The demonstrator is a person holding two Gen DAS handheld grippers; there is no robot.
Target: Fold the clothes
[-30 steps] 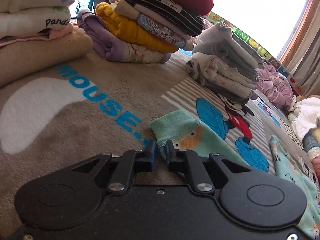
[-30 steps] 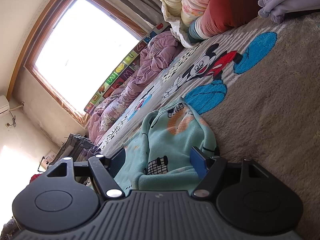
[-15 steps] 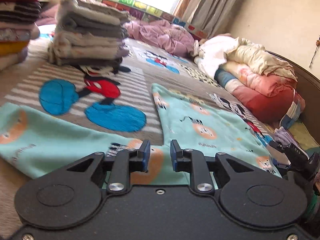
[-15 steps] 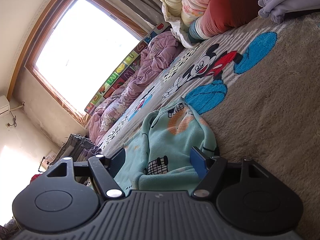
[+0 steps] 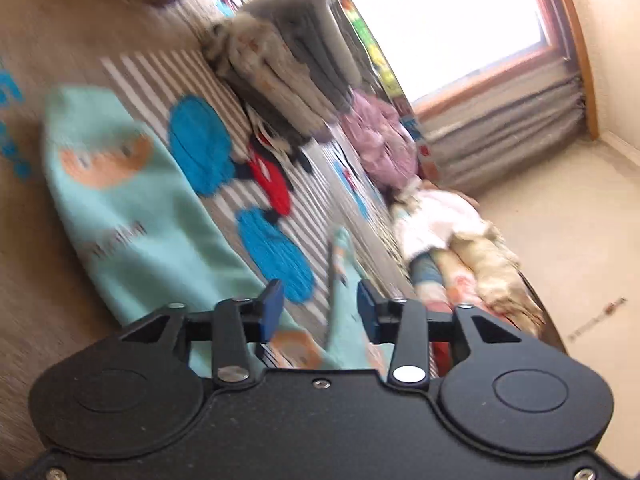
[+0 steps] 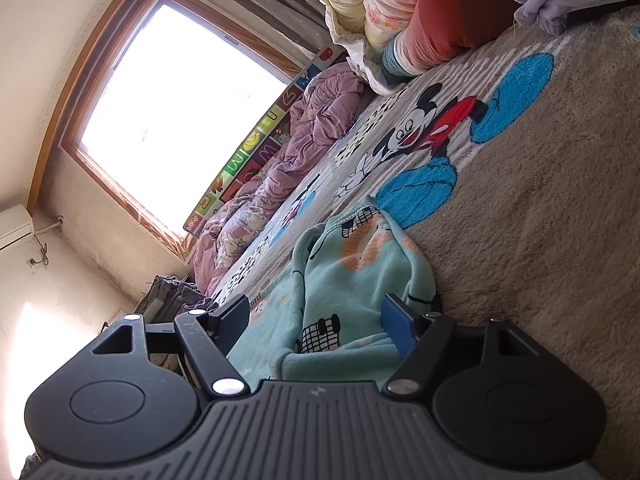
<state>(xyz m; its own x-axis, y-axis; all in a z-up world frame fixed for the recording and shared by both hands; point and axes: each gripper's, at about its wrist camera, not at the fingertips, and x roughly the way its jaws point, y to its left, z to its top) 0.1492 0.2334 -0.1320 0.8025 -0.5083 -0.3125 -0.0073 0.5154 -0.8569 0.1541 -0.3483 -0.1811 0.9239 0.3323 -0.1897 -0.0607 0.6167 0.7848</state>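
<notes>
A light teal child's garment (image 5: 132, 216) with orange animal prints lies spread on the Mickey Mouse blanket (image 5: 200, 76). My left gripper (image 5: 318, 310) is open above the garment, with a narrow raised strip of it between the fingers; this view is blurred by motion. In the right wrist view my right gripper (image 6: 320, 326) is open, with a bunched end of the same garment (image 6: 352, 280) lying between its fingers, which do not close on it.
A stack of folded grey and cream clothes (image 5: 288, 68) stands on the blanket beyond the garment. A purple quilt (image 6: 296, 140) lies below the window. Rolled bedding and pillows (image 6: 400, 12) are piled at the bed's end.
My left gripper has opened wider and swung and tilted, so its view now rolls and blurs. The right gripper and the bunched garment have not moved.
</notes>
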